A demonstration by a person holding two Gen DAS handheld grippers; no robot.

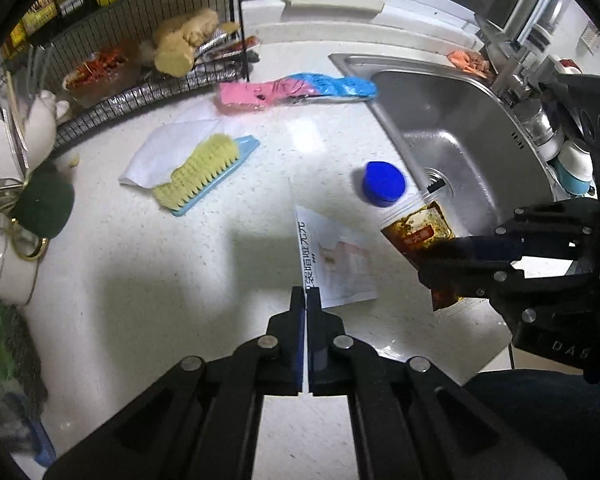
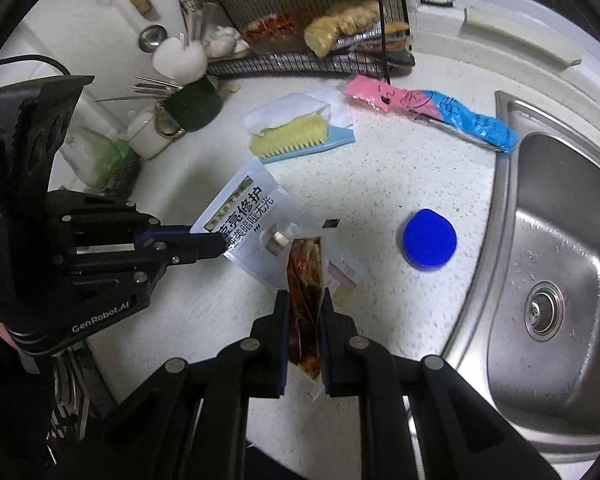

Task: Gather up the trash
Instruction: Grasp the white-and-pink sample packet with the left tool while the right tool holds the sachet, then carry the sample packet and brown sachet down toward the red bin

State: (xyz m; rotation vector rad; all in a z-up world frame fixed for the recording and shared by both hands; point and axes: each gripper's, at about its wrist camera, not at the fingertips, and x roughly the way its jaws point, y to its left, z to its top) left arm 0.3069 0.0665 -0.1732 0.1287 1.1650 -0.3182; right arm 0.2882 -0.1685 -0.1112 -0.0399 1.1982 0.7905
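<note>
The left gripper [image 1: 306, 300] pinched a white sachet [image 2: 256, 224] printed with black Chinese characters, held at 12 o'clock ahead of its fingers. The right gripper [image 2: 304, 304] clamped a torn, sauce-stained packet [image 2: 306, 280] beside it. "GenRobot.AI" marked the left gripper's body. Below lay a speckled white countertop [image 2: 380, 168], a blue lid [image 2: 430, 239] at 2 o'clock, and a steel sink [image 2: 560, 240] at 3.

Blue cap [image 2: 430, 239] near; counter [image 2: 380, 184] seemingly open
</note>
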